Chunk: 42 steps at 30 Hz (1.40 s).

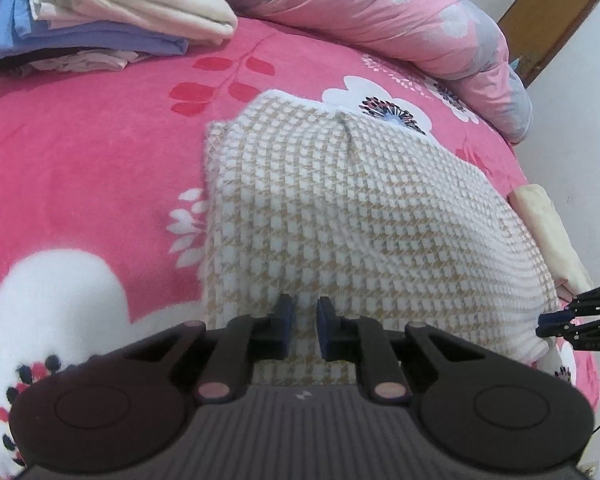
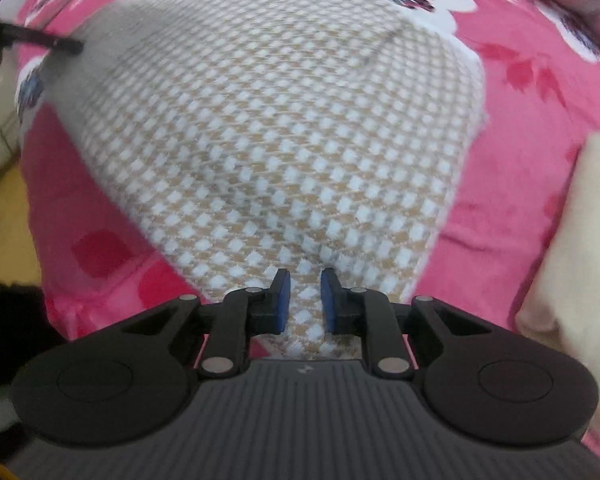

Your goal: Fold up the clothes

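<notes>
A beige and white houndstooth knit garment [image 1: 340,208] lies folded on the pink floral bed cover [image 1: 80,160]. My left gripper [image 1: 303,320] is at its near edge, its blue pads a narrow gap apart with knit between them. In the right wrist view the same garment [image 2: 280,120] tapers toward my right gripper [image 2: 305,296], whose pads pinch a puckered bit of knit. The right gripper [image 1: 556,322] also shows at the garment's near right corner. The left gripper [image 2: 60,44] appears as a thin dark shape at the garment's far left corner.
A stack of folded clothes [image 1: 112,12] sits at the bed's far left. A bunched pink quilt [image 1: 380,12] lies along the back. A cream cloth [image 2: 572,260] rests at the bed's right edge. A wooden door [image 1: 556,12] and a white wall stand beyond.
</notes>
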Each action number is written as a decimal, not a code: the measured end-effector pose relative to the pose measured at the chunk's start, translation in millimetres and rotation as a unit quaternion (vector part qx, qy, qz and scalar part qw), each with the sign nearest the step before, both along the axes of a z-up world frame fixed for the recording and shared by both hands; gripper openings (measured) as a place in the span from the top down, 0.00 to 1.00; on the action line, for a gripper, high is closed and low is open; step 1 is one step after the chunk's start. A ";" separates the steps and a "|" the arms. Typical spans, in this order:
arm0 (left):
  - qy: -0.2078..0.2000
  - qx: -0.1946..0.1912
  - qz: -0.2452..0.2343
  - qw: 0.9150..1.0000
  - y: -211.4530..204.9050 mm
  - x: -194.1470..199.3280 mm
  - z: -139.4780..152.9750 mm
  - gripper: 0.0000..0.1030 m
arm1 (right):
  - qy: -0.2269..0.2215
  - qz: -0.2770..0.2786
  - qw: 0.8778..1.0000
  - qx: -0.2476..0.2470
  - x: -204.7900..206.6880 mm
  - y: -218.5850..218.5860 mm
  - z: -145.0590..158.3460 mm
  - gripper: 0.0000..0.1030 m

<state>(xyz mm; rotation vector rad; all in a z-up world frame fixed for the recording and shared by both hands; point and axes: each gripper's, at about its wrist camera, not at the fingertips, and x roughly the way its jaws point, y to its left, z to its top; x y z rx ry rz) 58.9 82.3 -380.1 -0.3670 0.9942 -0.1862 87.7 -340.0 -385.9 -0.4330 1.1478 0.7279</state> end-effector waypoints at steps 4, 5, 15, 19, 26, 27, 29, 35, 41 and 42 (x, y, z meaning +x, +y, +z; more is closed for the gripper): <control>0.011 0.007 -0.007 1.000 -0.8 2.1 4.1 0.86 | -0.002 -0.013 1.000 -0.002 -3.5 -8.5 1.5 0.86; 0.011 0.010 -0.010 1.000 -0.5 1.7 4.2 0.86 | 0.000 -0.013 1.000 -0.001 -1.6 -9.1 0.5 0.86; 0.026 0.065 -0.006 0.998 -16.2 -19.3 8.7 0.78 | 0.055 -0.072 0.996 0.008 26.6 -18.9 -13.5 0.86; -0.024 0.106 -0.033 0.993 -40.4 -31.6 46.4 0.74 | 0.019 -0.069 0.997 0.017 17.7 -14.4 24.1 0.84; -0.067 0.078 -0.153 0.983 -128.8 -13.4 43.1 0.75 | 0.028 -0.001 0.995 0.101 11.6 53.6 32.1 0.84; -0.074 0.073 -0.161 0.981 -138.7 -11.3 38.2 0.75 | 0.033 0.004 0.993 0.109 11.9 64.8 26.3 0.84; -0.059 0.065 -0.173 0.981 -150.1 -7.8 16.9 0.75 | 0.038 0.002 0.995 0.095 10.9 73.6 14.4 0.84; -0.042 0.077 -0.179 0.980 -153.4 -13.9 -20.3 0.75 | 0.051 -0.006 0.998 0.043 7.2 95.3 -21.2 0.86; -0.037 0.090 -0.190 0.977 -156.4 -12.7 -13.2 0.75 | 0.050 -0.012 0.999 0.007 5.7 111.1 -26.0 0.85; -0.033 0.089 -0.187 0.978 -156.1 -12.8 -10.2 0.75 | 0.049 -0.015 0.999 0.003 5.4 112.9 -24.4 0.84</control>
